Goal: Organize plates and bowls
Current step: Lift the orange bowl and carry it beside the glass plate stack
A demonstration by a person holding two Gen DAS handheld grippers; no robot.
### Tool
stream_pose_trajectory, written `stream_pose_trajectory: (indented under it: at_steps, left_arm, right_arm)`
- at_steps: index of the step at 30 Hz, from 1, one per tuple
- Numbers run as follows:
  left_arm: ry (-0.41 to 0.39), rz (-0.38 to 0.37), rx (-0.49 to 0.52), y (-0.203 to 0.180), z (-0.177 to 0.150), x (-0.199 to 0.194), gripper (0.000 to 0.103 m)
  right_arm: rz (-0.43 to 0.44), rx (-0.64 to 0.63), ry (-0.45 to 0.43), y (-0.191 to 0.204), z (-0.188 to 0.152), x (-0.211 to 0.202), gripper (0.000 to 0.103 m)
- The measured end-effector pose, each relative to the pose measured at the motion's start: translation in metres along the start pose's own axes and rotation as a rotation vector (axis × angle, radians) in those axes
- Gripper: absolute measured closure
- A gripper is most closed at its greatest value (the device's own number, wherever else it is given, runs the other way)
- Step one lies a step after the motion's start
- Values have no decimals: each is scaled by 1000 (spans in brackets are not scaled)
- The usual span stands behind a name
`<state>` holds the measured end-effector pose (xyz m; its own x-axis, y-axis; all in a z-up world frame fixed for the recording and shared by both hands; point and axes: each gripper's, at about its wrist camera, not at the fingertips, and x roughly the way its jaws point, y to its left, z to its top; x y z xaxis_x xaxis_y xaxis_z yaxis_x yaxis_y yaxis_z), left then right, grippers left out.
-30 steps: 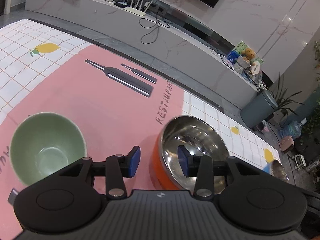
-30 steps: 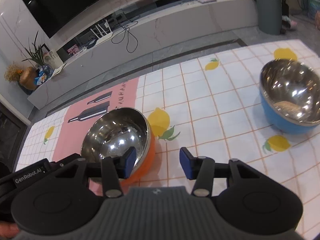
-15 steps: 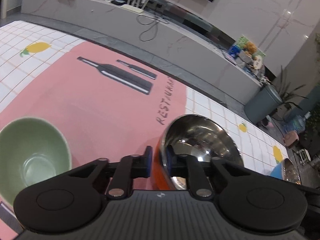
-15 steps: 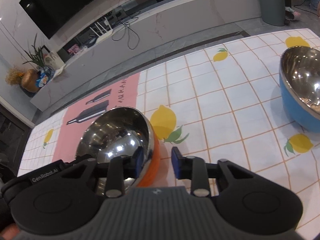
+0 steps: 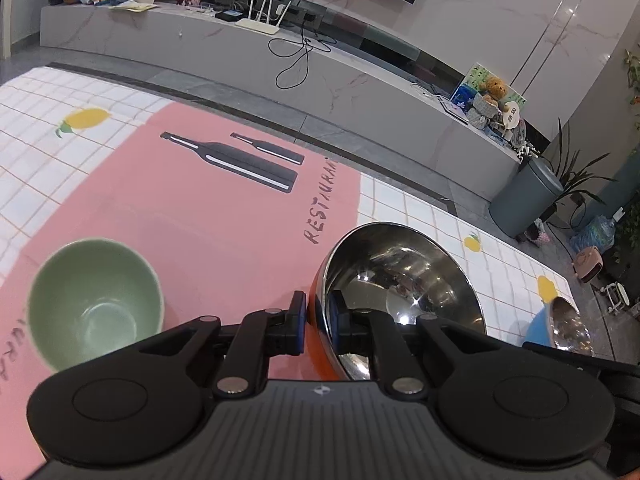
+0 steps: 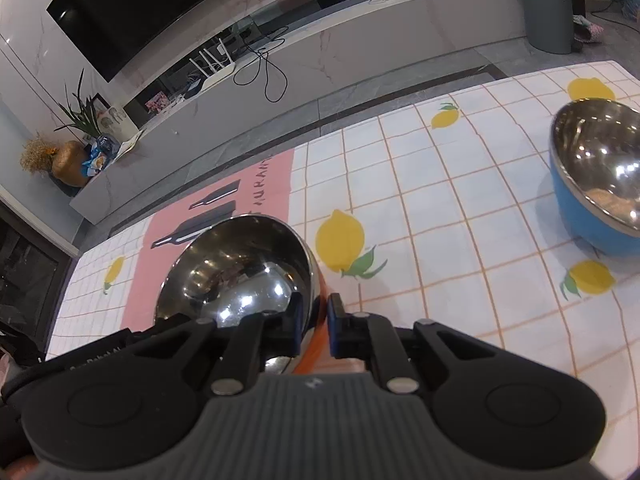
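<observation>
Blue bowl [image 6: 600, 196] cut by right edge; orange bowl's [image 5: 320, 344] base behind tool bodies.

The pink mat [image 5: 208, 216] reads "RESTAURA…", its last letters cut off at the mat's edge.

Table [image 6: 460, 184] — covered by a white checked cloth with lemon prints and a pink panel with bottle graphics [image 5: 224, 208]. On it: green bowl [image 5: 94, 304] on the pink panel; orange steel-lined bowl [image 6: 240, 268] at the panel's edge; blue steel-lined bowl [image 6: 596, 176] — well apart.
</observation>
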<state>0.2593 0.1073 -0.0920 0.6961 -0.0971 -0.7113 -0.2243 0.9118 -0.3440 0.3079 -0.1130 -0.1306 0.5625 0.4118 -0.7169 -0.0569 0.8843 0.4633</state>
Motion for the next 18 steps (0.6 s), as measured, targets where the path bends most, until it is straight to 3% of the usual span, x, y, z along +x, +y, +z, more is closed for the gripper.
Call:
stream_pose_trajectory:
  at_steps: [12,18]
  left_arm:
    - [-23,-55,41,-33,-37,-70,90]
    - [44,-103,110,-58,-66,-81,89]
  right_arm:
    - [13,24,-57,-18,-32,-91,94]
    - [-12,59,-57,-46,-54,-131,95]
